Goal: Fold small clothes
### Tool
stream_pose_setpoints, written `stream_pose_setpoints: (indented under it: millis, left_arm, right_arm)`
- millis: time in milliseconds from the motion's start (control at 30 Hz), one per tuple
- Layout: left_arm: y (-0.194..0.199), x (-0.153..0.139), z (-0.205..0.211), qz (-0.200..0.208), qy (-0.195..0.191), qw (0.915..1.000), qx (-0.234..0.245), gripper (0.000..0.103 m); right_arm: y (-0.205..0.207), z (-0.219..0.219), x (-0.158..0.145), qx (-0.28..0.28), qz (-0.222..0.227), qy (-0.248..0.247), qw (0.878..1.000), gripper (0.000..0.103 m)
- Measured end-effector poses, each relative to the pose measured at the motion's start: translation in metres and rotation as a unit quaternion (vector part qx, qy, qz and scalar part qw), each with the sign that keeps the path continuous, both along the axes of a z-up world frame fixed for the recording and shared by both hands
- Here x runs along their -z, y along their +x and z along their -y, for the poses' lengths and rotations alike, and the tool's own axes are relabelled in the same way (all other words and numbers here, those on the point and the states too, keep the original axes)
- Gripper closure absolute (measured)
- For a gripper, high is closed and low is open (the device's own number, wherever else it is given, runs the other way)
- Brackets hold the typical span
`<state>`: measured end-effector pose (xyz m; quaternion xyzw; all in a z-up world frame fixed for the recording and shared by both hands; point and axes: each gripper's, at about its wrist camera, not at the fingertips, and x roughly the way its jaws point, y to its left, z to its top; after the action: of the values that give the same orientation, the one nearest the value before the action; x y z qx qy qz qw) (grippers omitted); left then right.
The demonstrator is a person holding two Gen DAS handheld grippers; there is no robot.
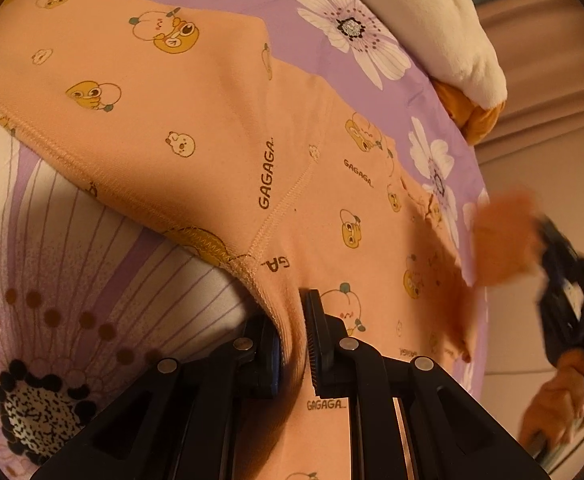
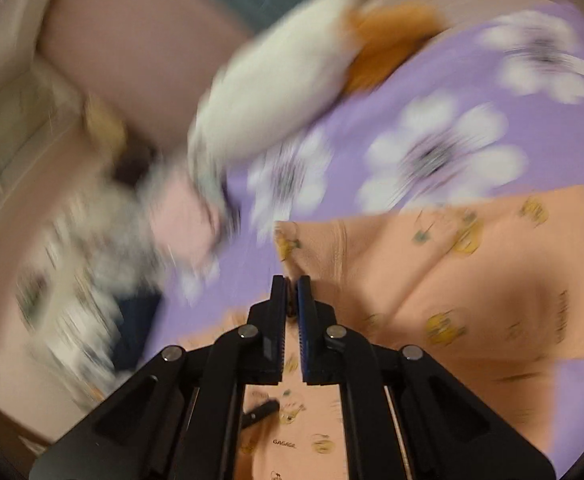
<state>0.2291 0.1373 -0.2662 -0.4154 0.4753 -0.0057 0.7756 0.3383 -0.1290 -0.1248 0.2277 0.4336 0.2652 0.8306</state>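
Both tongs pinch your peach duck-print garment on the purple floral bedsheet: left gripper clamps a bunched seam fold, right gripper an edge, cloth stretching ahead and rightward.

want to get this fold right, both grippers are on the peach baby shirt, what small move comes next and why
Probably carry the pinched edge across. The left gripper is clamped on a bunched fold of the shirt, and the right gripper looks shut on another edge, though that view is blurred. The rest lies flat on the purple sheet.
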Motion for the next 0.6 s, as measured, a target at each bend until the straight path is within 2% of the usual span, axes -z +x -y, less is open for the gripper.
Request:
stream_pose_setpoints:
  millis: [67, 100, 133, 167, 233, 267, 333, 367, 433, 500, 600]
  left_arm:
    - [0.0, 0.0, -0.001, 0.003, -0.013, 0.9999, -0.001, 0.088]
    - [0.0, -0.001, -0.004, 0.005, -0.023, 0.9997, 0.0, 0.088]
    - [0.0, -0.002, -0.006, 0.007, -0.039, 0.9992, 0.001, 0.084]
    - [-0.001, -0.004, -0.01, 0.008, -0.059, 0.9982, -0.001, 0.073]
    - [-0.007, -0.016, -0.019, 0.025, -0.066, 0.9973, -0.018, 0.064]
    - [-0.013, -0.026, -0.022, 0.037, -0.051, 0.9976, -0.031, 0.064]
    - [-0.027, -0.049, -0.025, 0.071, -0.018, 0.9965, -0.041, 0.063]
    - [-0.035, -0.06, -0.026, 0.091, -0.018, 0.9949, -0.038, 0.062]
    - [-0.042, -0.068, -0.023, 0.117, -0.047, 0.9917, -0.023, 0.056]
    - [-0.041, -0.07, -0.015, 0.131, -0.082, 0.988, 0.001, 0.055]
    - [-0.021, -0.067, 0.011, 0.144, -0.115, 0.9811, 0.058, 0.055]
  right_arm:
    - [0.002, -0.046, 0.021, -0.022, -0.031, -0.027, 0.999, 0.091]
    - [0.002, -0.061, 0.032, -0.038, -0.054, -0.024, 0.998, 0.086]
    - [0.001, -0.068, 0.037, -0.055, -0.069, -0.018, 0.996, 0.073]
    - [0.0, -0.066, 0.037, -0.066, -0.072, -0.013, 0.995, 0.058]
    - [-0.013, -0.055, 0.028, -0.056, -0.055, -0.024, 0.997, 0.044]
    - [-0.018, -0.045, 0.02, -0.044, -0.039, -0.046, 0.997, 0.037]
    - [-0.032, -0.012, 0.002, -0.012, 0.003, -0.106, 0.994, 0.033]
    - [-0.04, 0.01, -0.005, 0.013, 0.026, -0.142, 0.989, 0.032]
    - [-0.051, 0.047, -0.007, 0.054, 0.055, -0.19, 0.979, 0.025]
    - [-0.062, 0.089, 0.001, 0.095, 0.057, -0.224, 0.968, 0.021]
    - [-0.072, 0.144, 0.038, 0.13, 0.031, -0.215, 0.967, 0.023]
